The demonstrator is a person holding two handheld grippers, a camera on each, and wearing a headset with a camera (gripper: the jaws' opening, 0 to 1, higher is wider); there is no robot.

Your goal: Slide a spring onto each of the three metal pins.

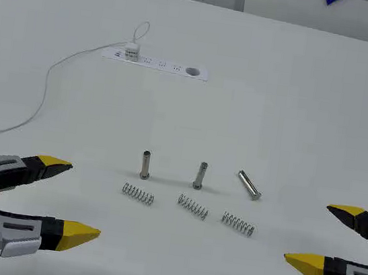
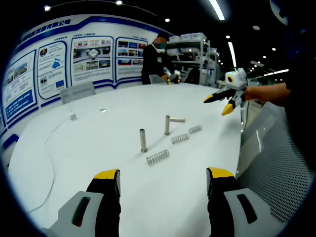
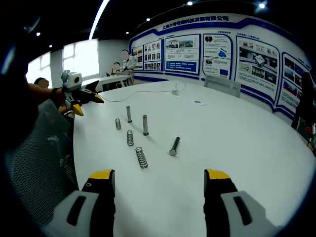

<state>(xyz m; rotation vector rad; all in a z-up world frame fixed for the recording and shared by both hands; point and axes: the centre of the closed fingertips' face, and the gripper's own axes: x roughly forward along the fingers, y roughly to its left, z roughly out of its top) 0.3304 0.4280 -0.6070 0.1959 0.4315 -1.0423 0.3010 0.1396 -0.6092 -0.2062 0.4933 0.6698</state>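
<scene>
Head view looks down on a white table (image 1: 287,124). Three metal pins sit in a row near its middle. The left pin (image 1: 145,164) and the middle pin (image 1: 200,175) stand up. The right pin (image 1: 249,185) lies on its side. Just in front of each pin lies a spring: the left spring (image 1: 138,194), the middle spring (image 1: 192,206) and the right spring (image 1: 238,224). No spring touches a pin, so the job is at its very start.

The left gripper (image 1: 82,199) waits at the left edge and the right gripper (image 1: 308,233) at the right edge. Both have their yellow-tipped jaws wide apart and hold nothing. Both are well apart from the pins and springs.

The next move, I think, is to pinch one spring gently, lift it, line its hole up over the top of a standing pin and let it slide down. The lying pin will likely need the other gripper to hold it or stand it up. The springs are thin, so a hard pinch could squash one or make it roll.

Some things are hard to see. The backs of both grippers are cut off at the edges of the head view. The springs are too small for me to make out their ends. I cannot tell if the standing pins rest on a wide foot or sit in a hole.
</scene>
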